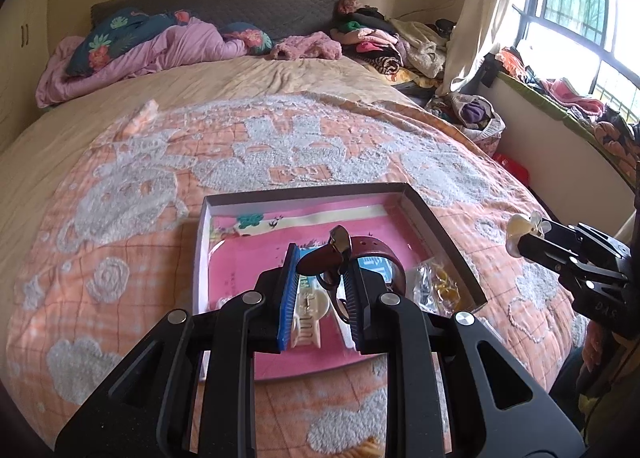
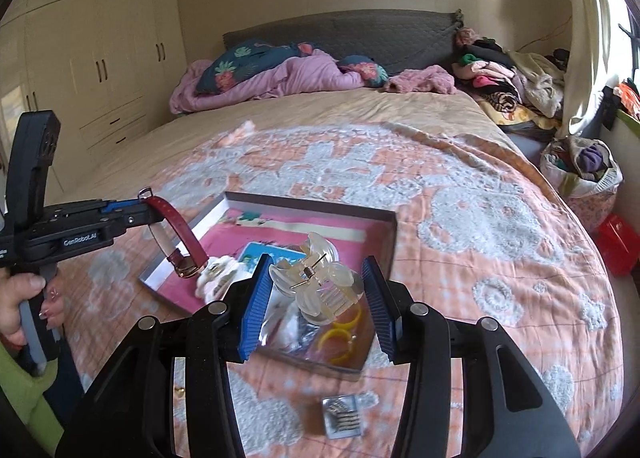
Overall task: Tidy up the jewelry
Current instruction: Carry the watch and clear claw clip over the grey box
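My left gripper (image 1: 322, 258) is shut on the dark red strap of a wristwatch (image 1: 360, 248), which hangs above the shallow pink-lined tray (image 1: 304, 194) on the bed. In the right wrist view that gripper (image 2: 146, 204) is at the left, and the watch (image 2: 178, 242) dangles from it with its gold case lowest. My right gripper (image 2: 318, 262) is shut on a clear cream claw clip (image 2: 320, 290), held above the tray's (image 2: 312, 202) near right corner. The right gripper (image 1: 516, 236) also shows off the tray's right side. A white claw clip (image 1: 306, 314) lies in the tray.
A plastic bag with yellow rings (image 2: 344, 334) lies in the tray's near corner. A small clear box of hairpins (image 2: 342, 416) sits on the orange quilt in front of the tray. Pillows and piled clothes (image 1: 380, 38) are at the headboard. A person's hand (image 2: 24, 298) grips the left handle.
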The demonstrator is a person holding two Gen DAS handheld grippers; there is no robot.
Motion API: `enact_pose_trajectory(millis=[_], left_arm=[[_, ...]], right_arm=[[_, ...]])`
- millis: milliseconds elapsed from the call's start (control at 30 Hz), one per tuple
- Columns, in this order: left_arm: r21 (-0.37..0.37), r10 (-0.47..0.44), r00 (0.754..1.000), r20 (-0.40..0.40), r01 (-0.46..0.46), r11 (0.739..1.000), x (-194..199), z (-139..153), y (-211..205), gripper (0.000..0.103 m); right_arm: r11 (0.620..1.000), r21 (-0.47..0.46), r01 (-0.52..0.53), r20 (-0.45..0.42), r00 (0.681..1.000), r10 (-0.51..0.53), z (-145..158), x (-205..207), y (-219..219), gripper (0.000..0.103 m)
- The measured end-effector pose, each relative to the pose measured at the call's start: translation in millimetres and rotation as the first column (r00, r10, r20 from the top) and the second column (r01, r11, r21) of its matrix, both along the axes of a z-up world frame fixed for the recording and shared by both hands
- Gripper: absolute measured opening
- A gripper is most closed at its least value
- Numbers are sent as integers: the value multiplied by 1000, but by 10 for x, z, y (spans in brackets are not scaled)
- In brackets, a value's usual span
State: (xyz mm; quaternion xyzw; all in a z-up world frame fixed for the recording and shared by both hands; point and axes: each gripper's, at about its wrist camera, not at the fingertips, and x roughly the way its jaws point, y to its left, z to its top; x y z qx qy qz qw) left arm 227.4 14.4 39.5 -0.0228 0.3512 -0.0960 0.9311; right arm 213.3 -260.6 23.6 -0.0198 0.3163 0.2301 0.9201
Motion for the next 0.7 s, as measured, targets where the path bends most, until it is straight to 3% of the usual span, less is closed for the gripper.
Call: enact_pose_trajectory(millis=[700], left_arm=[[42,-22,997,-73,25,999,366,-375,-257,14]], right_arm=[[999,-25,47,-101,994,-49,-441,485,56,44]])
